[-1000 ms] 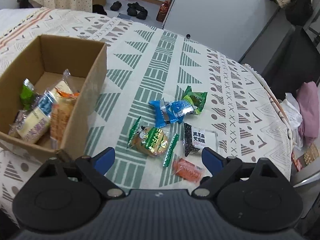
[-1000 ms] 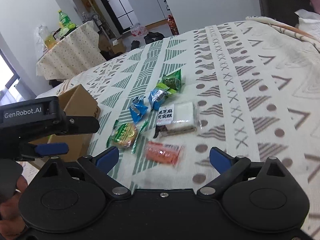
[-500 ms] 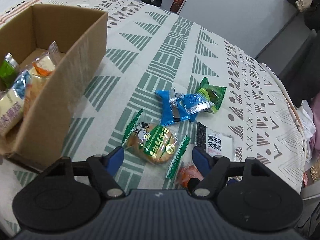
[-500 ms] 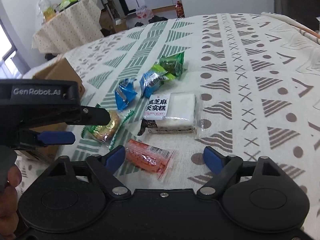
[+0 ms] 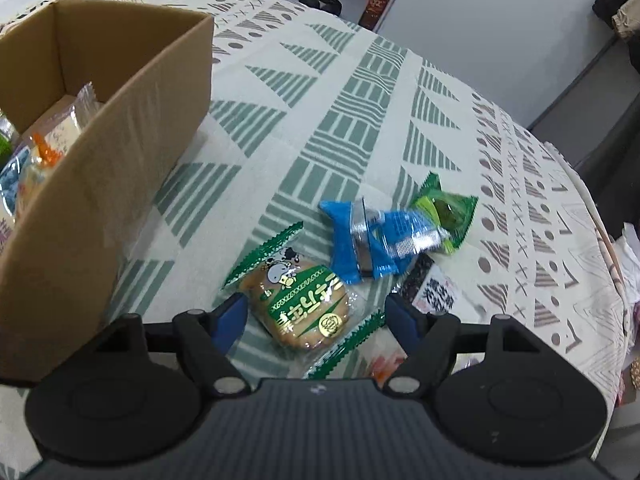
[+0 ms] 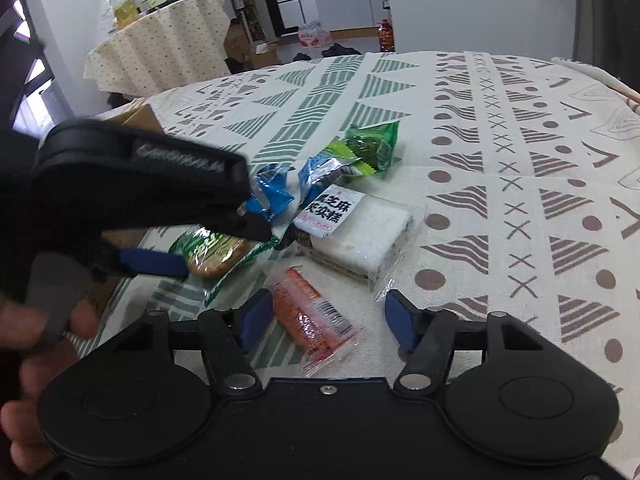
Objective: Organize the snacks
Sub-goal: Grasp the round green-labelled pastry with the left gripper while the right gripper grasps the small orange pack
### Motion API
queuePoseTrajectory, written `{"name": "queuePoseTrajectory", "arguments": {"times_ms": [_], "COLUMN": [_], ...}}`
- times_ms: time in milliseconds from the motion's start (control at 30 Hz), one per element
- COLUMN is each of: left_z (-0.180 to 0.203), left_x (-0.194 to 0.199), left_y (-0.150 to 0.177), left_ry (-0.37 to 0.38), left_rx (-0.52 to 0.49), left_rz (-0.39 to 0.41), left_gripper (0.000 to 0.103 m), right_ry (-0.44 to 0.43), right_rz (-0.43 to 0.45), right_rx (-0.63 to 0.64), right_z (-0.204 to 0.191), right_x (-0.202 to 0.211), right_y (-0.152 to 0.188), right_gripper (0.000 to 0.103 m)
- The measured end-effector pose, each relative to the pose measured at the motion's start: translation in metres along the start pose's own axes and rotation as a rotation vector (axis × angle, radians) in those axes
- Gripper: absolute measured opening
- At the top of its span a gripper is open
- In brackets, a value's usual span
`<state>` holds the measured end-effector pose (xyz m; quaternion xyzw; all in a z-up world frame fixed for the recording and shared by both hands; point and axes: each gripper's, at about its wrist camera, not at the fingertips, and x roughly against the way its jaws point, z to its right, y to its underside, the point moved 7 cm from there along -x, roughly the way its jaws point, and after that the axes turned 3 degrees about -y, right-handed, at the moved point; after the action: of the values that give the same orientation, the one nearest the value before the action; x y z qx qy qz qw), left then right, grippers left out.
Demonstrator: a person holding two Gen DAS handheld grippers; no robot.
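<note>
A round cake in a green-edged wrapper (image 5: 304, 306) lies on the patterned cloth between the fingers of my open left gripper (image 5: 316, 320); it also shows in the right wrist view (image 6: 214, 254). My open right gripper (image 6: 328, 316) straddles an orange snack packet (image 6: 314, 320). Two blue packets (image 5: 372, 236), a green packet (image 5: 448, 210) and a white sesame cake pack (image 6: 352, 228) lie just beyond. A cardboard box (image 5: 132, 120) holding several snacks stands at the left.
The cloth-covered table (image 6: 520, 140) curves off at the right and far edges. The left gripper's body (image 6: 132, 192) and the hand holding it fill the left of the right wrist view. A second draped table (image 6: 160, 40) with bottles stands behind.
My left gripper has come down and forward over the round cake, its fingers narrowing around it. My right gripper has closed in on the orange packet, its fingers also narrower.
</note>
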<state>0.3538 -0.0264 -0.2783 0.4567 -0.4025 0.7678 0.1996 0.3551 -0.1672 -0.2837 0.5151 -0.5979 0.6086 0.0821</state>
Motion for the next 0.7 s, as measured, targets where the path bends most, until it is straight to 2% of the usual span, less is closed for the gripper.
{"name": "queuePoseTrajectory", "arguments": {"times_ms": [233,333,433,533,567,700], "left_z": [-0.005,-0.008,-0.009,-0.012,-0.013,-0.017], "left_x": [-0.009,-0.010,-0.010,-0.008,-0.007,-0.002], "left_y": [-0.011,-0.014,-0.013,-0.009,-0.008,-0.002], "left_ry": [-0.046,-0.060,-0.063,-0.081,-0.091,-0.099], "left_rx": [0.036,0.056,0.042,0.014,0.006,-0.011], "left_rz": [0.014,0.021,0.016,0.010,0.009,-0.005], "left_gripper": [0.076,0.076,0.074,0.063,0.056,0.054], "right_ry": [-0.042,-0.061,-0.073,-0.075,-0.076,-0.071], "right_rz": [-0.035,-0.047,-0.049,-0.048,-0.047,-0.041], "right_rx": [0.051,0.057,0.045,0.037,0.034,0.037], "right_z": [-0.017,-0.022,-0.022,-0.020,-0.020,-0.020], "right_x": [0.001,0.003,0.003,0.002,0.001,-0.001], "right_y": [0.005,0.006,0.006,0.006,0.006,0.006], "right_gripper": [0.060,0.046,0.041,0.041,0.041,0.041]}}
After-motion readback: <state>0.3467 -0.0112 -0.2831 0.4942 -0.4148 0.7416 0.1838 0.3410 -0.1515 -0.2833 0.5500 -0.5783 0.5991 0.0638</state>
